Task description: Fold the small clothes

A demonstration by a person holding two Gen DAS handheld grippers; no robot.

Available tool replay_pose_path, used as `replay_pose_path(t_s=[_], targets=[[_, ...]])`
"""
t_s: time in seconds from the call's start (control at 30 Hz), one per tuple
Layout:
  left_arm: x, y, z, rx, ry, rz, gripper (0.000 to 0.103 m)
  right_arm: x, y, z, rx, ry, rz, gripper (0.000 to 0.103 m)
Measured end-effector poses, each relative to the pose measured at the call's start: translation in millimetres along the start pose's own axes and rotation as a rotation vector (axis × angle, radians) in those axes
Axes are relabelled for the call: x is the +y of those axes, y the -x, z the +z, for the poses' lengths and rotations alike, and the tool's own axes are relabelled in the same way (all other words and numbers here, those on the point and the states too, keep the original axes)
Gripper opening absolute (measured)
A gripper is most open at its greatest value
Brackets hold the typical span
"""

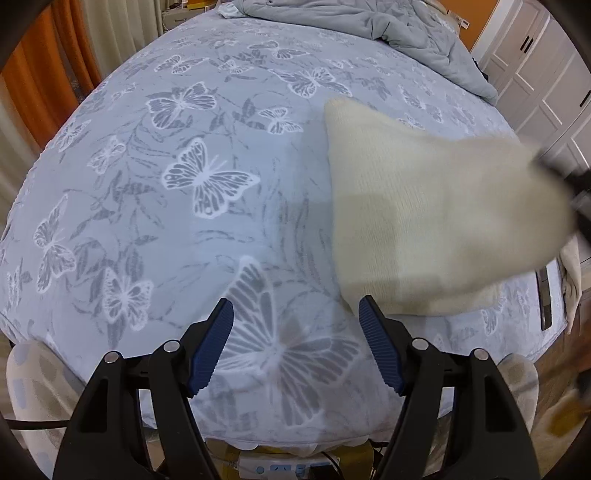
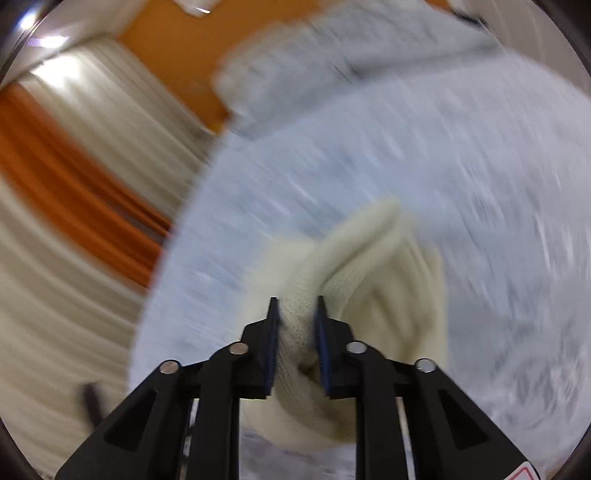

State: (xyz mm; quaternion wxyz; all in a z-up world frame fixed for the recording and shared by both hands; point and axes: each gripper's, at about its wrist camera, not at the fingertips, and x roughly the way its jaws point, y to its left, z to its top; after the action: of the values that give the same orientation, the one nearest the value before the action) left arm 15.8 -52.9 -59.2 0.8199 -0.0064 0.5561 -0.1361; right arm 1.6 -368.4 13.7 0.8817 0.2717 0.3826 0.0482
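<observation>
A cream knitted garment [image 1: 424, 214] lies on the right part of a pale blue butterfly-print bedspread [image 1: 184, 184], its right end lifted and blurred. In the left wrist view my left gripper [image 1: 295, 314] hangs open over the bedspread, its right blue pad just beside the garment's near corner, nothing between the pads. In the right wrist view my right gripper [image 2: 297, 308] is shut on a bunched fold of the cream garment [image 2: 369, 266], which trails away from the pads over the bed. That view is motion-blurred.
A crumpled grey quilt [image 1: 388, 29] lies at the far end of the bed. White wardrobe doors [image 1: 546, 85] stand to the right, orange and cream curtains [image 1: 40, 85] to the left. Another cream cloth [image 1: 572, 277] hangs at the bed's right edge.
</observation>
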Motion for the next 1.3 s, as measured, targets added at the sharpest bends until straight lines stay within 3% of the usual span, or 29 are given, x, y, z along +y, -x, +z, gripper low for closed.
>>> replay_pose_path(t_s=[0.1, 0.2, 0.23, 0.27, 0.33, 0.5, 0.57, 0.67, 0.73, 0.83, 0.93, 1.0, 1.07, 1.1, 1.23, 1.3], targets=[[1, 4, -3, -0.001, 0.004, -0.012, 0.069, 1, 4, -12, 0.005, 0.042, -0.044, 0.008], [1, 4, -6, 0.009, 0.007, -0.022, 0.069, -74, -61, -61, 0.217, -0.050, -0.265, 0.005], [0, 3, -7, 0.012, 0.002, -0.022, 0.069, -94, -75, -77, 0.268, -0.087, -0.290, 0.004], [-3, 3, -8, 0.016, -0.009, -0.020, 0.069, -100, -70, -82, 0.239, -0.128, -0.264, 0.004], [-5, 4, -10, 0.009, -0.019, -0.017, 0.069, -81, -54, -71, 0.193, -0.113, -0.263, 0.005], [-9, 2, -10, 0.013, -0.016, -0.013, 0.069, -1, -18, -51, 0.082, 0.097, -0.249, 0.005], [-12, 3, -10, 0.009, -0.021, -0.009, 0.069, 2, -37, -62, 0.126, 0.154, -0.286, 0.006], [-15, 5, -10, 0.001, -0.031, -0.008, 0.069, -37, -90, -102, 0.308, 0.167, -0.363, 0.000], [-16, 6, -9, 0.005, -0.046, 0.006, 0.069, -30, -78, -99, 0.269, 0.129, -0.339, 0.003], [-13, 9, -9, -0.012, -0.045, 0.021, 0.069, 8, -49, -82, 0.187, 0.122, -0.200, 0.003], [-10, 8, -8, -0.006, -0.035, 0.032, 0.069, 51, -54, -75, 0.175, 0.210, -0.129, 0.003], [-8, 9, -8, -0.003, -0.031, 0.046, 0.069, 58, -91, -81, 0.241, 0.253, -0.145, 0.003], [-6, 13, -7, -0.016, -0.028, 0.052, 0.069, 43, -147, -103, 0.387, 0.262, -0.207, 0.000], [-5, 16, -6, -0.022, -0.030, 0.061, 0.069, 38, -159, -108, 0.406, 0.256, -0.206, 0.000], [1, 20, -2, -0.042, -0.025, 0.070, 0.069, 49, -115, -92, 0.309, 0.208, -0.165, 0.002], [2, 17, 0, -0.038, -0.018, 0.070, 0.069, 49, -75, -89, 0.222, 0.216, -0.200, 0.002]])
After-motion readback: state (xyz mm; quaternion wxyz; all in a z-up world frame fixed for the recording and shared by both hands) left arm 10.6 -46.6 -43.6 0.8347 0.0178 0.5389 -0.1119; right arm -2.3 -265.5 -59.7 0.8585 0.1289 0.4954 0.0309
